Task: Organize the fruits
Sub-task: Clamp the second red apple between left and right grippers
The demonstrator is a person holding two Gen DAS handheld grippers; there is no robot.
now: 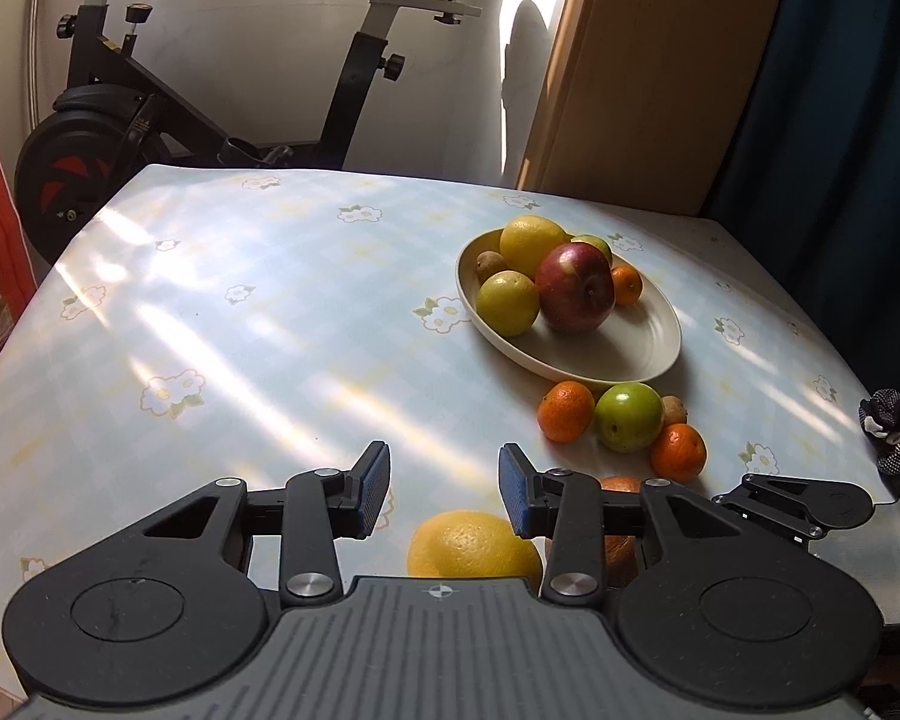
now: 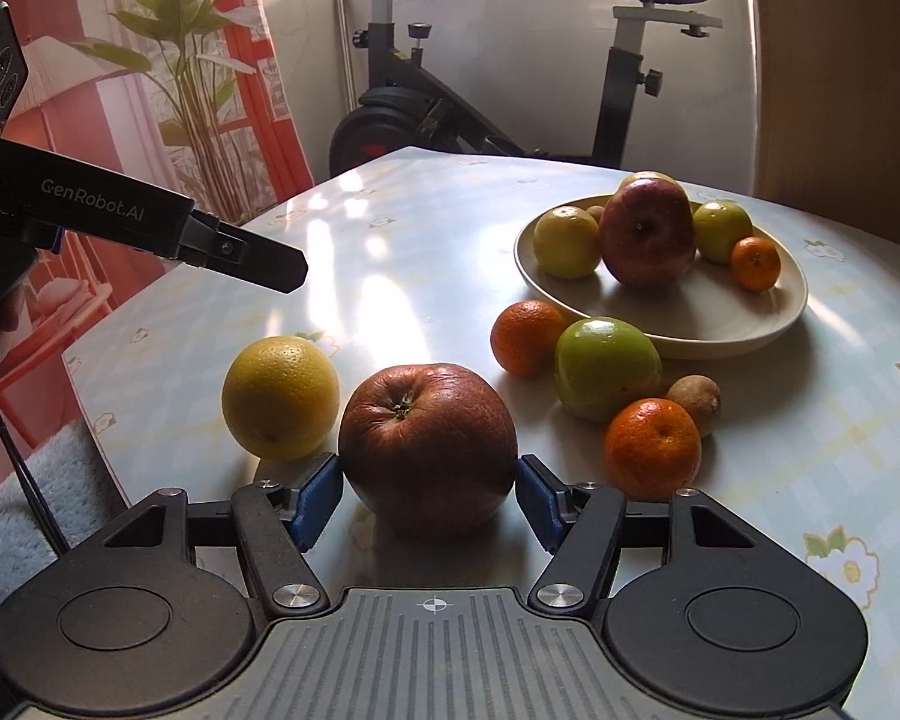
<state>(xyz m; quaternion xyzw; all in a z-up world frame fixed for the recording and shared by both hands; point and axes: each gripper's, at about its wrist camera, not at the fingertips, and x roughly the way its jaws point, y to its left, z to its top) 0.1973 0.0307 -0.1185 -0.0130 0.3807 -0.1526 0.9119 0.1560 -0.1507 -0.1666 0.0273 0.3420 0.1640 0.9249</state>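
Right gripper [image 2: 429,489] flanks upright red apple [image 2: 427,447], stem up

A floral-clothed table [image 2: 426,228] carries a fruit-filled plate [image 2: 750,324] and loose fruit [image 2: 606,369].

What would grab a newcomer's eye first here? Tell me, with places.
The big wrinkled red apple right between the right tongs, its blue pads against both sides. Beyond it to the right, a cream plate heaped with fruit, more scattered before it. An exercise bike stands behind the table.
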